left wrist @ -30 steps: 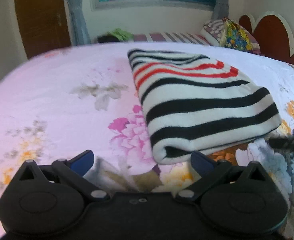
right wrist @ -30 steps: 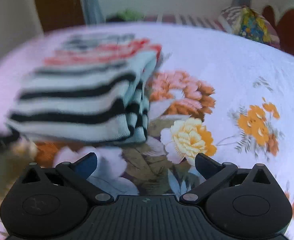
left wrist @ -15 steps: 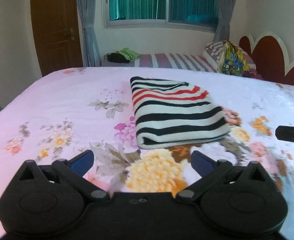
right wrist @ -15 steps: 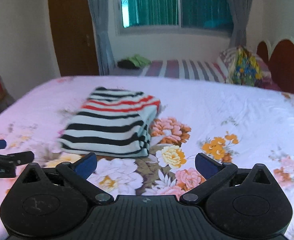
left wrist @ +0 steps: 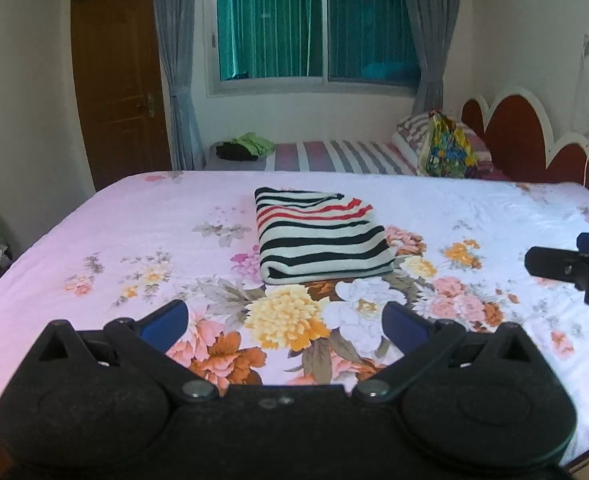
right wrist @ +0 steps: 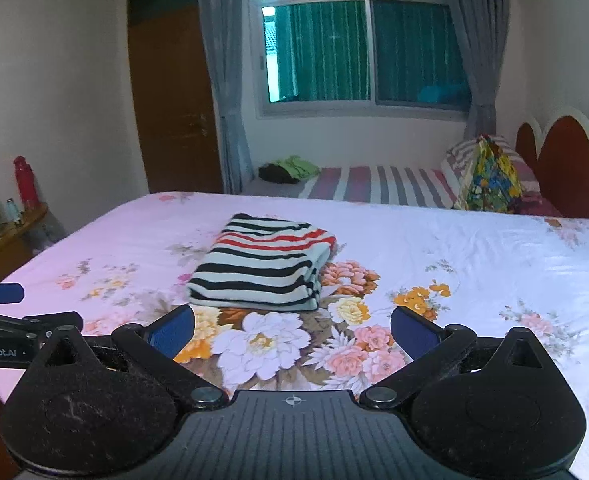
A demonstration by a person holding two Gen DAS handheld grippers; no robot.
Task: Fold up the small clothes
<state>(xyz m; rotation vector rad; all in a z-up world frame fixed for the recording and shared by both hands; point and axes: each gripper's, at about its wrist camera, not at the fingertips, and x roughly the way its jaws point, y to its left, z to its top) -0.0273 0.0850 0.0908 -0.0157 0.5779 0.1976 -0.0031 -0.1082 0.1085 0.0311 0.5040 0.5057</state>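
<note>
Since the earlier frames both my grippers had drawn back and risen from the bed, so the folded garment sat farther off and smaller. My left gripper [left wrist: 284, 322] had its fingers spread wide, grasping nothing; my right gripper [right wrist: 292, 330] likewise stood released and empty, both above the near edge of the floral bedsheet [left wrist: 114, 232]. Beyond them the striped garment [left wrist: 320, 234] lay folded flat at the middle of the sheet, apart from both grippers. Farther off stood a second bed [right wrist: 378, 186], with a window [right wrist: 358, 46] on the far wall.
</note>
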